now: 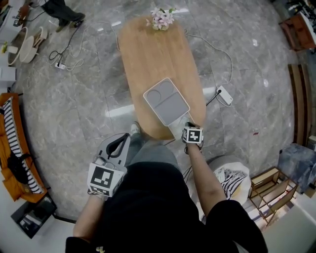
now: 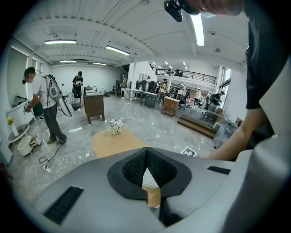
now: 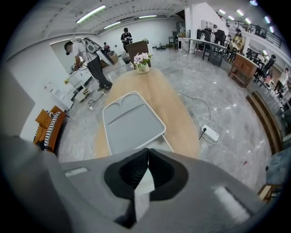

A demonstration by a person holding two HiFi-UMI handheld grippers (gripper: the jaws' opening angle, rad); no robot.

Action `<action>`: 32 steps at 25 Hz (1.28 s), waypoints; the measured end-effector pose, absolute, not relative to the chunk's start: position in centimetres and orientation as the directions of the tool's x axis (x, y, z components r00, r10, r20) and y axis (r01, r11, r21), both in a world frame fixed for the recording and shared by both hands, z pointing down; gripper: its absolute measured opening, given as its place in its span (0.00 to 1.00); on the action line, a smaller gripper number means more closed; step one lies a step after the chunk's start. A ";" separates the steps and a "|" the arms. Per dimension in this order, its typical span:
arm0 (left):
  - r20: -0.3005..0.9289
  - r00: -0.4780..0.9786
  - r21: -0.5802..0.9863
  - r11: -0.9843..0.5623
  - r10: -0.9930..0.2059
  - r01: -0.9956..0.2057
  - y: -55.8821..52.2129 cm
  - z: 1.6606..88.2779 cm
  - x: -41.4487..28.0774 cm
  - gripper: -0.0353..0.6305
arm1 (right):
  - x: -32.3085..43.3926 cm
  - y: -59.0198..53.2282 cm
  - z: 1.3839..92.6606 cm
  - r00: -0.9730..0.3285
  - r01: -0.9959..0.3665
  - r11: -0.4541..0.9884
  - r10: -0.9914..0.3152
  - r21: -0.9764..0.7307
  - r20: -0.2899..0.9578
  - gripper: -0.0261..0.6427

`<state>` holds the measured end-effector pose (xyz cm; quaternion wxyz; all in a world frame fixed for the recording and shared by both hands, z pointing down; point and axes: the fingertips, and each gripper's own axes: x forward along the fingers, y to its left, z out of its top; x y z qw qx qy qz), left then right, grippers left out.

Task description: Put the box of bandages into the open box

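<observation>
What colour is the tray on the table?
The tray is light grey with a paler rim, clearest in the right gripper view.

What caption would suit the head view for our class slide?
Right claw by the near corner of a grey tray on a wooden table.

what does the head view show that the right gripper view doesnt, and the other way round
Only the head view: the left gripper, held off the table beside the person's black top.

Only the right gripper view: a close look at the right gripper, its jaws together with nothing between them, plus the ceiling lights of the hall.

Both: the wooden table, the grey tray lying on it, the flowers at its far end, and the power strip on the floor beside it.
</observation>
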<state>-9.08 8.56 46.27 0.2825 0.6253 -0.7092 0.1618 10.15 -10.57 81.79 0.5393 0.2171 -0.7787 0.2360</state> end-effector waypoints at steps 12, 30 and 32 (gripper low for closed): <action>0.547 -0.010 0.170 0.124 -0.837 -0.978 7.8 45.0 -10.7 0.07 | 6.9 -8.9 72.8 -0.466 -0.560 0.806 -0.112 -0.195 0.878 0.04; 0.455 0.072 0.185 0.015 -0.887 -0.983 5.6 42.6 -13.0 0.07 | 3.6 -7.1 55.8 -0.678 -0.510 0.838 -0.255 -0.192 0.689 0.03; 0.448 0.084 0.184 0.000 -0.890 -0.983 5.4 42.3 -13.0 0.07 | 3.6 -7.1 53.9 -0.694 -0.507 0.844 -0.279 -0.175 0.664 0.03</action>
